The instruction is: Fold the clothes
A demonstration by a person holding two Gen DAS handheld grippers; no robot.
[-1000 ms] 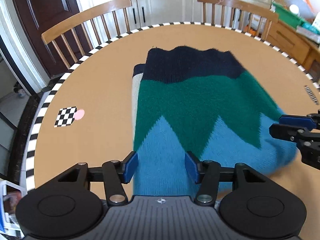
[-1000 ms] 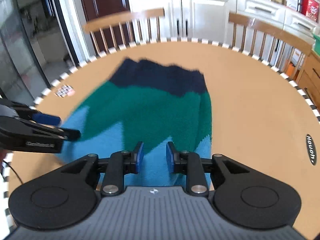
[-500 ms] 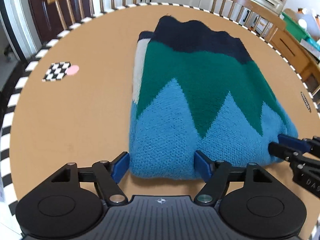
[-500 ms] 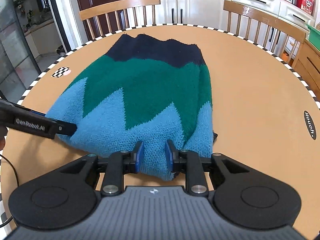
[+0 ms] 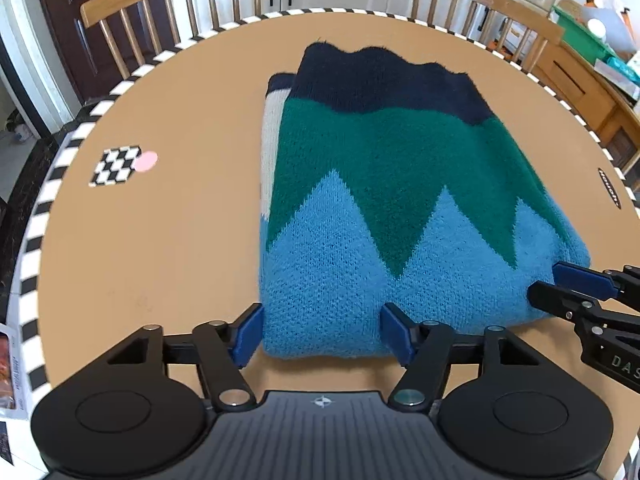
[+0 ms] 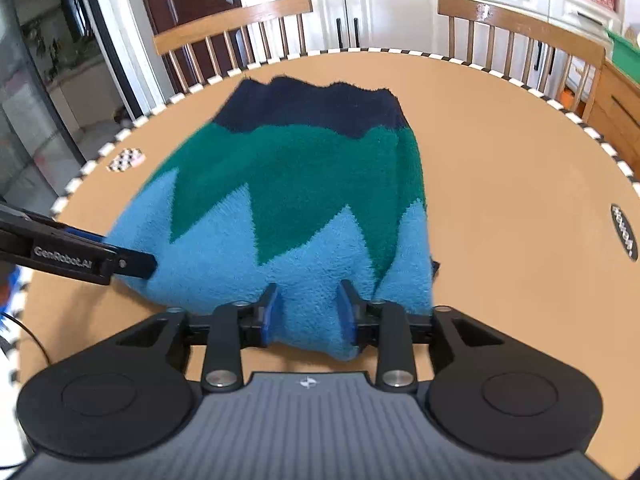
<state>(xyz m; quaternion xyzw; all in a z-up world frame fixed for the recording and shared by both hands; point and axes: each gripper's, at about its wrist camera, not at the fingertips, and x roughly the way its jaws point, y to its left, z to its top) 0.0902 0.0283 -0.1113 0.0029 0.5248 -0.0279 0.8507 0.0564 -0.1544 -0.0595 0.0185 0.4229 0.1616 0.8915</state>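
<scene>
A folded knit sweater in light blue, green and navy zigzags lies on the round brown table; it also shows in the right wrist view. My left gripper is open, its pads standing either side of the sweater's near left edge. My right gripper is open with the sweater's near right corner between its pads; it also shows at the right of the left wrist view. The left gripper shows at the left of the right wrist view.
A checkered marker with a pink dot lies on the table's left. Two wooden chairs stand behind the table. White cabinets and a wooden sideboard are beyond. The table rim is black-and-white striped.
The sweater's front has been laid down flat into a fold. My right gripper's jaws have opened wider around the near corner. My left gripper has stayed open at the near left edge.
</scene>
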